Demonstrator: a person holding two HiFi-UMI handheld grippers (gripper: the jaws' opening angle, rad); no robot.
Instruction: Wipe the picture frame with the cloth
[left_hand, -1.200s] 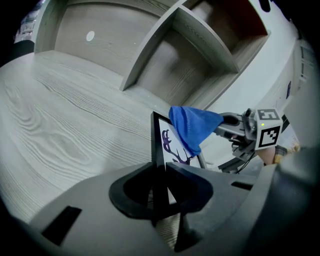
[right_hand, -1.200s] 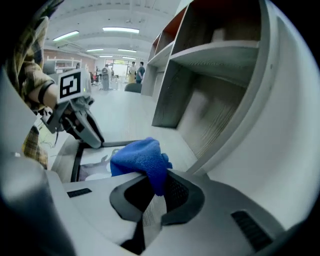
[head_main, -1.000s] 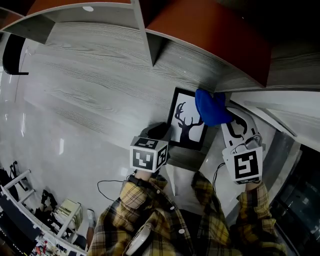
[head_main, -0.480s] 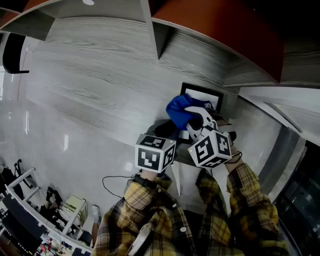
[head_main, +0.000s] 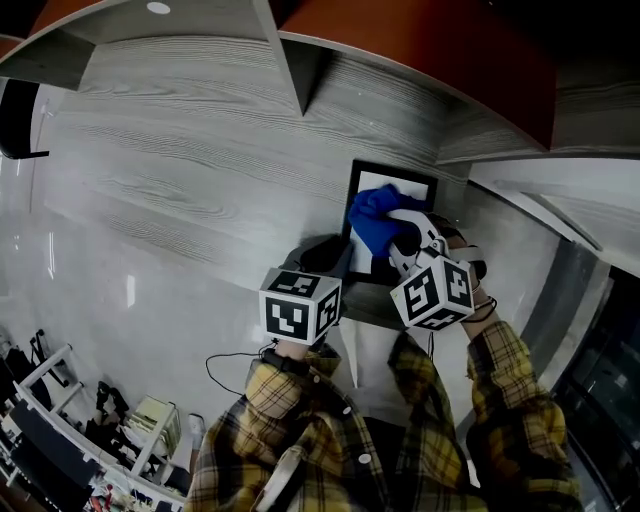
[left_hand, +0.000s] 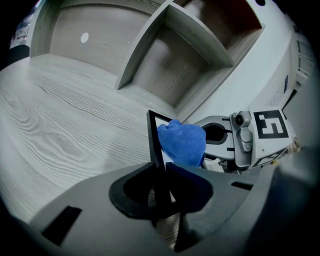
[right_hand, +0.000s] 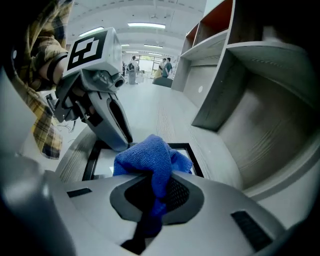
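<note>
A black picture frame (head_main: 356, 190) stands tilted on the grey wood-grain desk, below the shelf. My left gripper (head_main: 335, 262) is shut on its near left edge; in the left gripper view the frame (left_hand: 153, 131) shows edge-on, clamped between the jaws of the left gripper (left_hand: 162, 172). My right gripper (head_main: 395, 240) is shut on a bunched blue cloth (head_main: 375, 220), which rests against the frame's glass and hides most of the picture. In the right gripper view the cloth (right_hand: 147, 157) bulges from the right gripper (right_hand: 157, 187) over the frame (right_hand: 196, 161).
The desk (head_main: 200, 170) stretches far to the left. A shelf divider (head_main: 290, 70) and an orange-red panel (head_main: 420, 50) hang above the frame. A white cabinet side (head_main: 560, 200) stands at the right. Racks with clutter (head_main: 60, 420) sit on the floor at lower left.
My right gripper has come down and leftward with the cloth, from the frame's upper right corner onto its glass, covering the deer picture. The left gripper has kept its hold and place.
</note>
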